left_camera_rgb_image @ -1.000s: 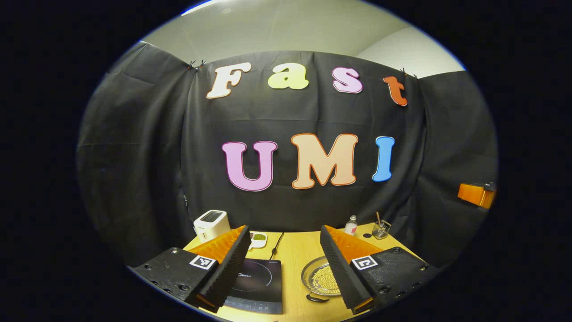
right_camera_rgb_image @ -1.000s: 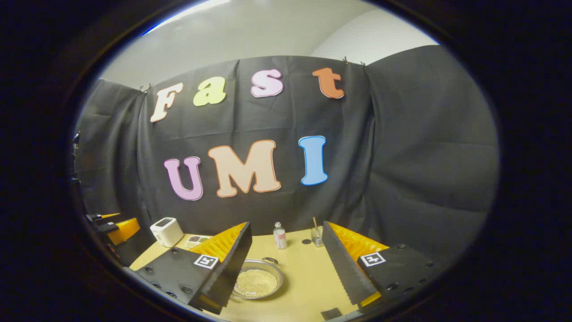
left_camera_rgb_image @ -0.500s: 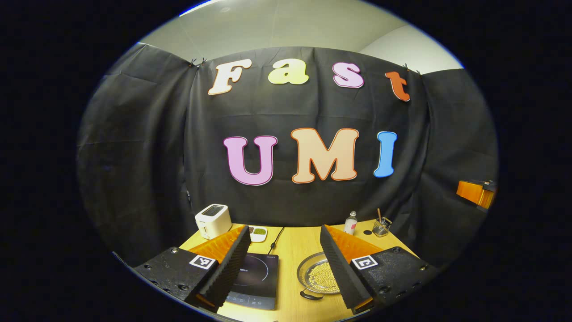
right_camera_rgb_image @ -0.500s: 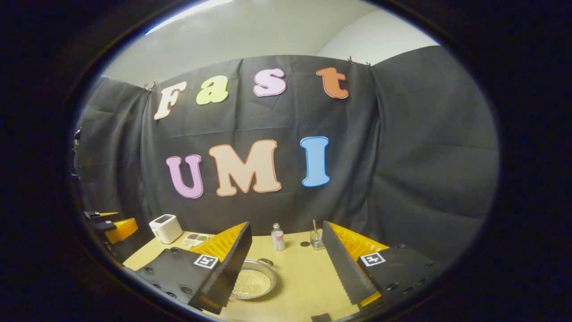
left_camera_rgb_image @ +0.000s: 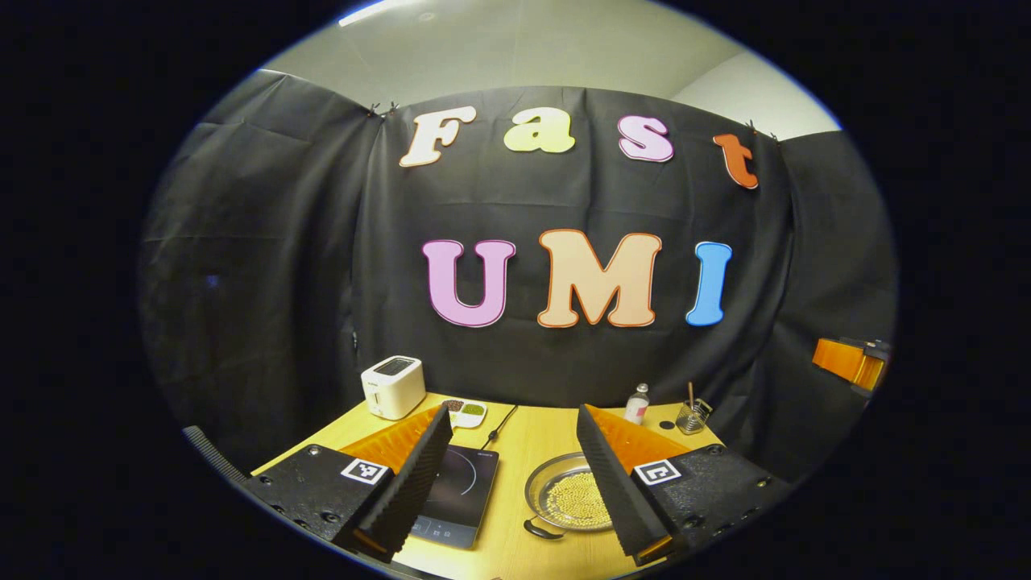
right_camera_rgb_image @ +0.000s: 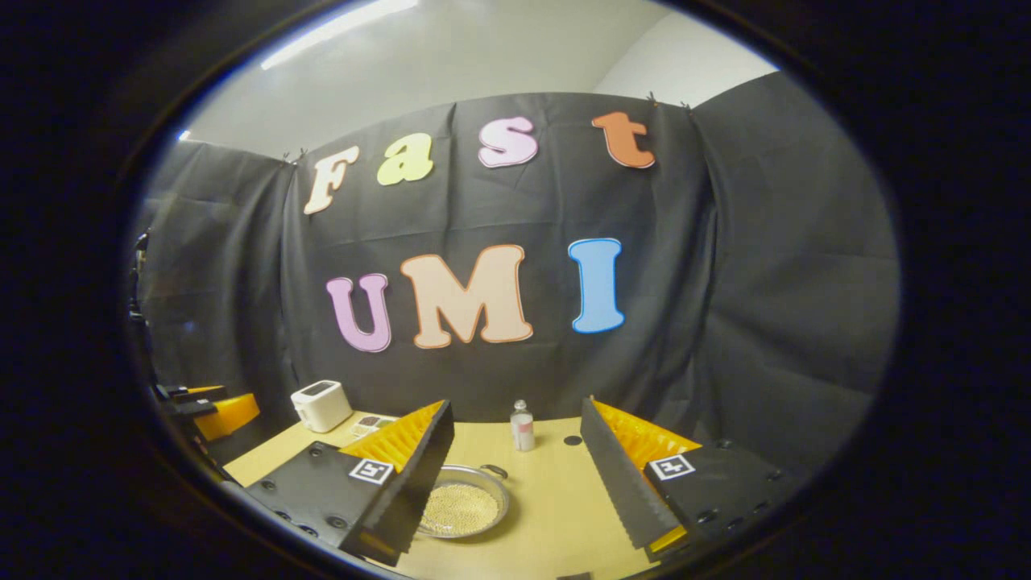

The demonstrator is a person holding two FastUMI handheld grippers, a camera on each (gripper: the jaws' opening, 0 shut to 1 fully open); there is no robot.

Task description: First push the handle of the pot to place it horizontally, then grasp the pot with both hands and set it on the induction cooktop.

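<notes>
- Ridged pads line the inner faces of the left gripper [left_camera_rgb_image: 509,475]; fingers stand wide apart, nothing between them, raised above the wooden table [left_camera_rgb_image: 532,439].
- Right gripper [right_camera_rgb_image: 517,475]: fingers likewise spread wide, nothing held, above the same table [right_camera_rgb_image: 556,491]. It also shows at the far right edge of the left gripper view [left_camera_rgb_image: 850,362]; the left one shows at the far left edge of the right gripper view [right_camera_rgb_image: 213,407].
- Pot [left_camera_rgb_image: 564,499]: shallow metal pan holding small pale round grains, sitting on the table just right of the induction cooktop [left_camera_rgb_image: 455,495], apart from it. Left gripper view: one dark handle [left_camera_rgb_image: 541,530] points toward the camera. Right gripper view: pot [right_camera_rgb_image: 463,507] partly behind the left-hand finger, a handle [right_camera_rgb_image: 493,470] on its far side.
- Cooktop: black, flat on the table, cable [left_camera_rgb_image: 499,423] running toward the back wall.
- Farther back, left to right: white toaster [left_camera_rgb_image: 393,387], small divided dish [left_camera_rgb_image: 465,412] with dark and green contents, small clear bottle [left_camera_rgb_image: 636,403], glass cup [left_camera_rgb_image: 691,415] with a stick in it.
- Small dark disc [right_camera_rgb_image: 573,441] on the table right of the bottle [right_camera_rgb_image: 522,424].
</notes>
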